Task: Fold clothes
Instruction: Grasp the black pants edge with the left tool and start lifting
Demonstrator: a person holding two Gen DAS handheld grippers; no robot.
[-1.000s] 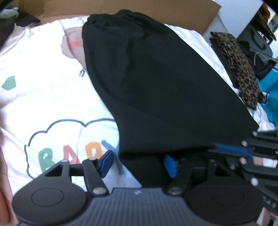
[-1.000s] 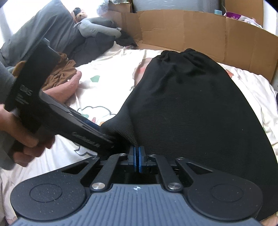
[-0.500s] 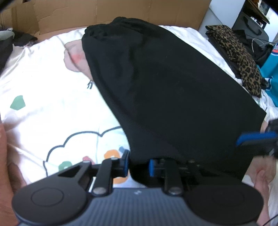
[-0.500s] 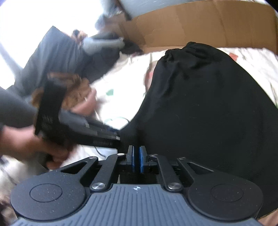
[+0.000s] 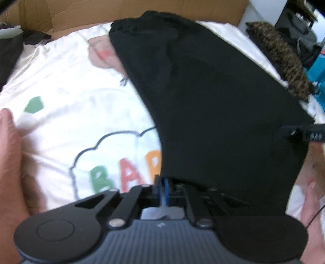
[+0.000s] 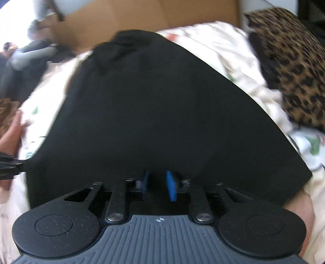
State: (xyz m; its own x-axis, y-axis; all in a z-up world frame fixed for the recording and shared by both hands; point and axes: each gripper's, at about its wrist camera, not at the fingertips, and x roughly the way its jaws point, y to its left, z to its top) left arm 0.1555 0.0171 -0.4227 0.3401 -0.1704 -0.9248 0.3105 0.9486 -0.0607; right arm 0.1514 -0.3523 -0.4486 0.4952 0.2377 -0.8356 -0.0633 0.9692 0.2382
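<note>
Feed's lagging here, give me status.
Left gripper shut on black garment hem. Right gripper open at hem. Garment flat on printed sheet. Leopard-print cloth alongside, apart.

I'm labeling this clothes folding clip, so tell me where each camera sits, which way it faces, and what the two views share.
Left wrist view: sits on the left hand-held gripper, looking forward across the bed at the black garment; its blue pads are closed on the near hem, and a bare hand shows at the left edge.
Right wrist view: sits on the right hand-held gripper, facing the same garment; its pads stand apart at the hem.
Shared: the black garment, printed bedsheet, cardboard wall and leopard-print cloth.
</note>
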